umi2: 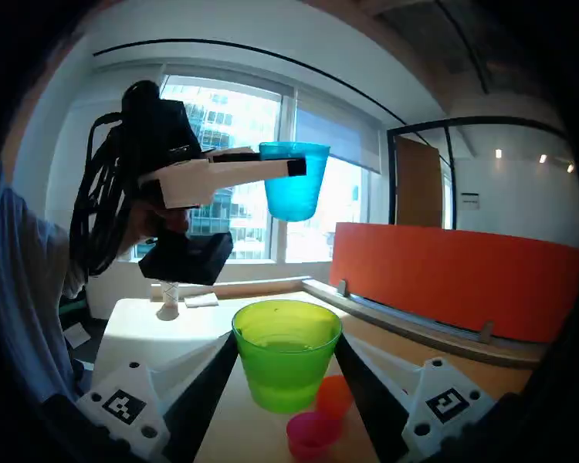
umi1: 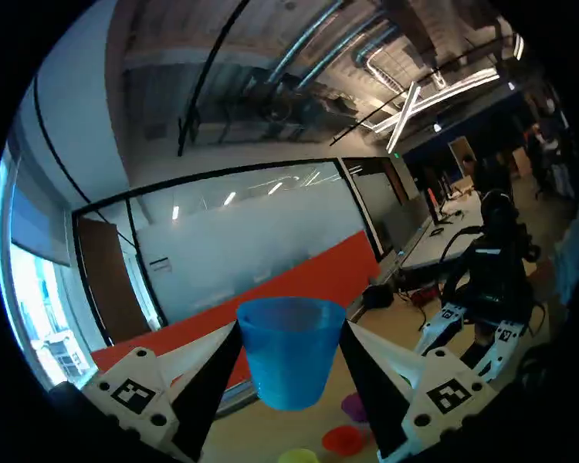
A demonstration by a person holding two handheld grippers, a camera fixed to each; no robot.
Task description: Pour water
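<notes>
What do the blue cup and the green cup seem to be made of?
Blue cup: probably translucent plastic, smooth; light glows through its wall. Green cup: probably translucent plastic, slightly glossy; a liquid line seems to show through its wall.

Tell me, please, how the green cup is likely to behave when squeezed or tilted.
The green cup looks like thin translucent plastic, so it probably flexes if the right tongs squeeze. It seems to hold some liquid, so tilting likely spills it. Its smooth tapered wall may slip.
</notes>
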